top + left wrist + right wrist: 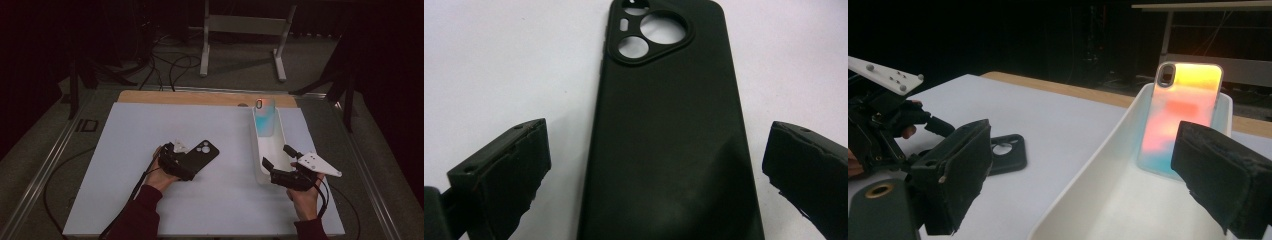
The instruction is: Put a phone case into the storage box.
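Lying flat near the middle of the table (pixel 125 200), the black phone case (pixel 669 145) sits between the left gripper (pixel 656 165)'s spread, empty jaws. Thin and flexible, it looks light; pinching its long edges should hold best.

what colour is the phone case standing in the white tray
Iridescent: orange-yellow at the top, fading through pink to teal at the bottom of the phone case. The right gripper view shows it best.
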